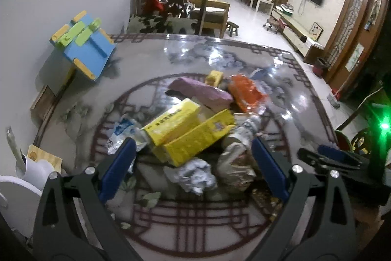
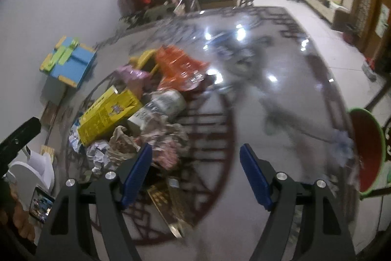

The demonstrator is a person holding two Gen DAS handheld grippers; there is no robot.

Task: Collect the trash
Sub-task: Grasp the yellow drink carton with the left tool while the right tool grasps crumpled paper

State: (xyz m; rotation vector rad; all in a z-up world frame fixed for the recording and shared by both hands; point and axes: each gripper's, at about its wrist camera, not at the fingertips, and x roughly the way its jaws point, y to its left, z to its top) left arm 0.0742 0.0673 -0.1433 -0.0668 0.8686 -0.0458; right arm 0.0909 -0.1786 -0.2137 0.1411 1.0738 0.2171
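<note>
1. Where the glass table point(image 1: 281, 70) meets the wall at far left, a blue-and-yellow toy stand point(image 1: 83, 45) sits.
2. Left gripper point(image 1: 193, 151) hovers with fingers spread wide, empty, framing the trash pile's yellow cartons point(image 1: 185, 131) and a crumpled paper ball point(image 1: 195, 175).
3. Behind them lie a purple packet point(image 1: 200, 89) and an orange wrapper point(image 1: 246, 92).
4. Right gripper point(image 2: 195, 158) is likewise spread and empty, just right of the pile.
5. A red-lined bin point(image 2: 366, 148) stands at the table's right edge.

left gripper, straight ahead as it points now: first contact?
Likely the crumpled silver foil wad, which sits nearest between the open left gripper fingers, with the yellow cardboard box just behind. Depth is unclear; it may hit the box first if held high.
</note>
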